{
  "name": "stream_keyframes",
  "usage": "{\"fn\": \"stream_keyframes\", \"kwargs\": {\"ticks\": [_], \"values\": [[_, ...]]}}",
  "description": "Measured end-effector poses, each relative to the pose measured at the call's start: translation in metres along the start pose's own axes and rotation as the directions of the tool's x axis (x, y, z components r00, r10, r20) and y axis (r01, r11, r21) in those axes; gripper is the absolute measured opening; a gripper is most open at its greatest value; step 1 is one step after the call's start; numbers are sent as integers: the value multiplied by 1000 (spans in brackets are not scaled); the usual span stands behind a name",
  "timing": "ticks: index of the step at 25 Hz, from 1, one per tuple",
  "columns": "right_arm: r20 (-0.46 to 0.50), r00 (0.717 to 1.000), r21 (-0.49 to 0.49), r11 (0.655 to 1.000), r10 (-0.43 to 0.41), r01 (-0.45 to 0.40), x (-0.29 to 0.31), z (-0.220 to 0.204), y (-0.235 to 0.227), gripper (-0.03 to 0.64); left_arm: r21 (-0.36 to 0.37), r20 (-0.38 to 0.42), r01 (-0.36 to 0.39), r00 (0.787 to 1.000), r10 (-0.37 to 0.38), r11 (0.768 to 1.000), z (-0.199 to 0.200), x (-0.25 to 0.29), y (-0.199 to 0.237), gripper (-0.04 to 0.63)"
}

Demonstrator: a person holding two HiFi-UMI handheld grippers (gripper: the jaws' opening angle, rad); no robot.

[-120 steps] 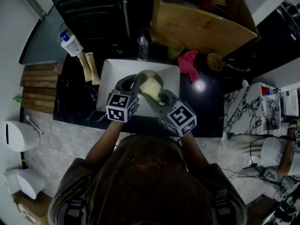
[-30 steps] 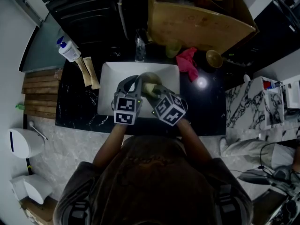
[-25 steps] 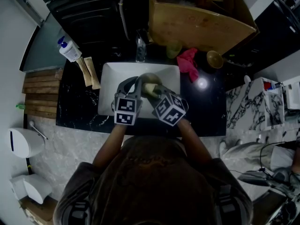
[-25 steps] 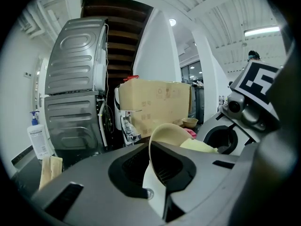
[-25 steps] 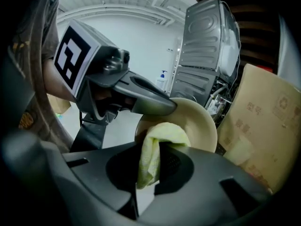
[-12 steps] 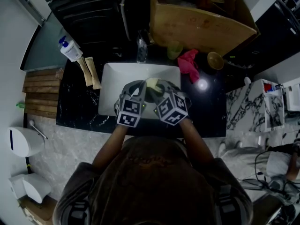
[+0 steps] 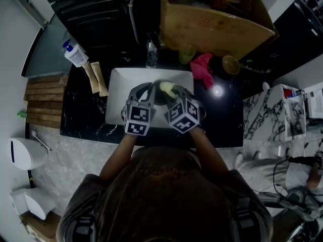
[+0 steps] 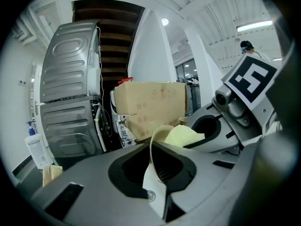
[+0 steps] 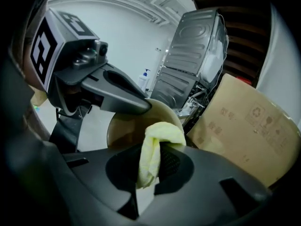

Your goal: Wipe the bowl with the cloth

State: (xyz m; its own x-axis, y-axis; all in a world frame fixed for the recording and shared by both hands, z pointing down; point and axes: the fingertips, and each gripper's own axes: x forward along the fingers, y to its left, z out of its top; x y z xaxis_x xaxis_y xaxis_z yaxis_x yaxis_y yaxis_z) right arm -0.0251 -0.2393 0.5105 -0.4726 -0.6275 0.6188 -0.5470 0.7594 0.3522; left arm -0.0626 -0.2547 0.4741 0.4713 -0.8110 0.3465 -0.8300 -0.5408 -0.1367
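Since half a second ago, the cloth (image 7: 167,88) has edged toward 1 o'clock. Left gripper (image 8: 157,173) jaws clamp the bowl (image 9: 123,126) rim, holding the bowl on edge above the basin (image 7: 118,84). Right gripper (image 9: 149,173) jaws pinch the cloth; the bowl's hollow lies at their 11 o'clock, touching.

Your work surface is a black stone-patterned countertop (image 7: 86,112) with a white rectangular basin (image 7: 117,79) set at its middle. Left of the basin lie two tan packets (image 7: 96,75), side by side, with a pump bottle (image 7: 74,53) beyond them. Behind the basin stand a small clear bottle (image 7: 151,53) and a green cup (image 7: 187,53). To its right lie a crumpled red cloth (image 7: 203,68) and a small brown bowl (image 7: 231,64). A cardboard box (image 7: 217,24) occupies the rear.
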Motion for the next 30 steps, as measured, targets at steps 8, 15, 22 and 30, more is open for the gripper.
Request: {"fn": "stream_keyframes", "kwargs": {"ticks": [8, 15, 22, 30], "values": [[26, 991, 107, 986, 129, -131, 4, -5, 24, 19, -40, 7, -15, 1000, 15, 999, 1, -1, 7, 34], [142, 956, 233, 930, 258, -285, 8, 10, 54, 18, -66, 8, -8, 1000, 9, 998, -3, -1, 7, 34], [198, 930, 231, 907, 311, -353, 7, 22, 68, 19, -88, -22, -14, 1000, 12, 996, -17, 1, 9, 31], [213, 941, 273, 909, 261, -314, 0, 0, 51, 20, -141, -97, -103, 991, 90, 985, -49, -3, 50, 25]]}}
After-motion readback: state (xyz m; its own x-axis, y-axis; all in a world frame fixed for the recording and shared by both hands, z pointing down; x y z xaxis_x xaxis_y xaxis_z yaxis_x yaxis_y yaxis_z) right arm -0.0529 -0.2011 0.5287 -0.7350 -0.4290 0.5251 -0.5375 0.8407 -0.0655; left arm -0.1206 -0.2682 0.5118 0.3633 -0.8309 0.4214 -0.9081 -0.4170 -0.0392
